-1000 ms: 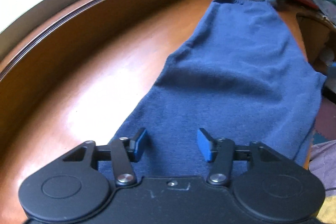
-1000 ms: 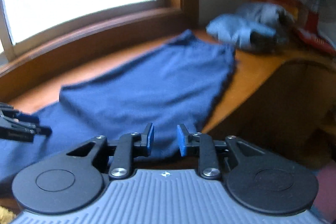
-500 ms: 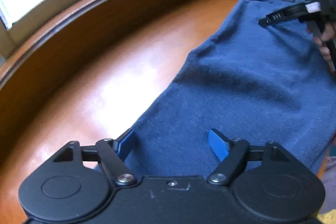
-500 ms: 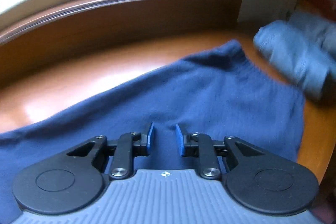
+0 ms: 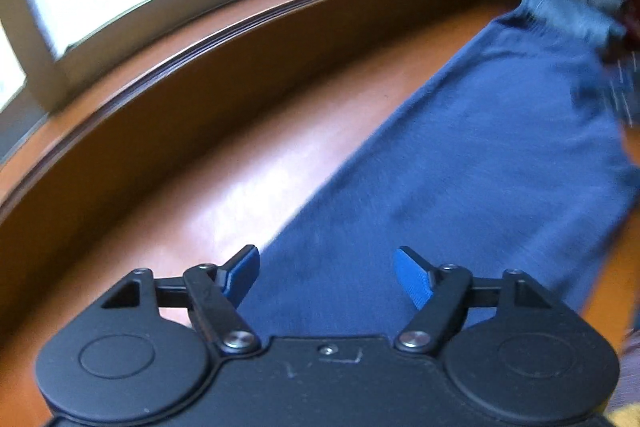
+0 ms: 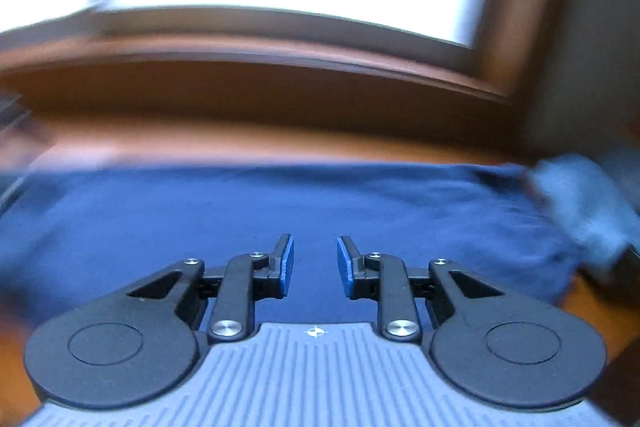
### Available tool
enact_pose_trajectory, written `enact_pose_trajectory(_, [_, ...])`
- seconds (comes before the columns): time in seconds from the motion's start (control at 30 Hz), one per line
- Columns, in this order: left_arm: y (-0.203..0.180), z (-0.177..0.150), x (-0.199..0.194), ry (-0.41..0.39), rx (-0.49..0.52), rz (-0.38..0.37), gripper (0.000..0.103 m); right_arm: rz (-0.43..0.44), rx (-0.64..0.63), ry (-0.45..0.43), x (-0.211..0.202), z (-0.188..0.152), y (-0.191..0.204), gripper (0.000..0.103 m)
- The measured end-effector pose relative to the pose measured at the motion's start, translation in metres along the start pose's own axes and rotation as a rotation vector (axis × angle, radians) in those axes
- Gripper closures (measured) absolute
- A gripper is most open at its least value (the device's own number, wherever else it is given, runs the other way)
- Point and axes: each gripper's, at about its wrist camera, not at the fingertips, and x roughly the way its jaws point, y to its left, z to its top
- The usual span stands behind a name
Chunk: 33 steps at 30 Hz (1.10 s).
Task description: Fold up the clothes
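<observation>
A dark blue garment lies flat along the wooden window ledge. My left gripper is wide open and empty, hovering over the garment's near end by its left edge. In the right wrist view the same garment spreads across the frame. My right gripper is open and empty, just above the cloth near its front edge. The right gripper shows as a blurred dark shape at the far right of the left wrist view.
A folded light blue cloth lies past the garment's far end, also at the right of the right wrist view. The wooden window frame rises behind the ledge. The ledge's front edge drops off at the right.
My right gripper has swung to face the window and come down over the garment, its jaws opening wider. My left gripper has lifted back a little, its jaws staying wide open.
</observation>
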Motion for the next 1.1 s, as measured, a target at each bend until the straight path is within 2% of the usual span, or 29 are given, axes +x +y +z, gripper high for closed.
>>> enact_pose_trajectory(0.07, [0.000, -0.009, -0.017, -0.012, -0.004, -0.046, 0.031, 0.082, -0.143, 0.024, -0.024, -0.015, 0.040, 0.078])
enact_pose_trajectory(0.13, [-0.006, -0.018, -0.032, -0.026, 0.034, -0.094, 0.031, 0.100, -0.286, 0.049, -0.034, -0.026, 0.075, 0.078])
enact_pose_trajectory(0.2, [-0.019, -0.026, -0.041, -0.050, 0.113, -0.132, 0.031, 0.107, -0.374, 0.060, -0.032, -0.032, 0.096, 0.078])
enact_pose_trajectory(0.3, [-0.035, -0.037, -0.045, -0.061, 0.184, -0.187, 0.031, 0.134, -0.428, 0.037, -0.024, -0.027, 0.116, 0.078])
enact_pose_trajectory(0.4, [-0.043, -0.046, -0.044, -0.057, 0.205, -0.228, 0.031, 0.154, -0.460, 0.012, -0.010, -0.018, 0.124, 0.075])
enact_pose_trajectory(0.53, [-0.047, -0.050, -0.037, -0.049, 0.206, -0.249, 0.032, 0.176, -0.531, 0.048, 0.015, -0.012, 0.130, 0.075])
enact_pose_trajectory(0.57, [-0.047, -0.051, -0.036, -0.048, 0.207, -0.246, 0.032, 0.200, -0.473, 0.064, 0.020, -0.008, 0.124, 0.076])
enact_pose_trajectory(0.6, [-0.045, -0.051, -0.036, -0.050, 0.206, -0.243, 0.032, 0.225, -0.416, 0.080, 0.024, -0.004, 0.117, 0.083])
enact_pose_trajectory(0.63, [-0.044, -0.053, -0.038, -0.051, 0.205, -0.243, 0.032, 0.249, -0.358, 0.095, 0.029, 0.000, 0.110, 0.095])
enact_pose_trajectory(0.77, [-0.044, -0.053, -0.033, -0.074, 0.203, -0.258, 0.032, 0.343, -0.126, 0.156, 0.047, 0.017, 0.084, 0.097])
enact_pose_trajectory(0.83, [-0.046, -0.051, -0.023, -0.068, 0.208, -0.253, 0.044, 0.389, -0.009, 0.186, 0.056, 0.025, 0.070, 0.097])
enact_pose_trajectory(0.87, [-0.046, -0.050, -0.017, -0.056, 0.210, -0.249, 0.057, 0.411, 0.050, 0.201, 0.060, 0.029, 0.064, 0.097])
enact_pose_trajectory(0.93, [-0.044, -0.050, -0.008, -0.028, 0.209, -0.225, 0.070, 0.445, 0.140, 0.223, 0.069, 0.034, 0.052, 0.096])
enact_pose_trajectory(0.97, [-0.042, -0.050, -0.003, -0.017, 0.208, -0.209, 0.084, 0.454, 0.161, 0.234, 0.072, 0.034, 0.052, 0.095])
enact_pose_trajectory(1.03, [-0.038, -0.047, 0.000, -0.010, 0.183, -0.208, 0.087, 0.439, 0.148, 0.237, 0.066, 0.034, 0.061, 0.092])
enact_pose_trajectory(1.07, [-0.034, -0.046, 0.000, -0.009, 0.160, -0.220, 0.088, 0.424, 0.132, 0.228, 0.059, 0.033, 0.065, 0.085])
enact_pose_trajectory(1.1, [-0.029, -0.044, -0.001, -0.005, 0.130, -0.238, 0.088, 0.403, 0.100, 0.198, 0.049, 0.032, 0.070, 0.073])
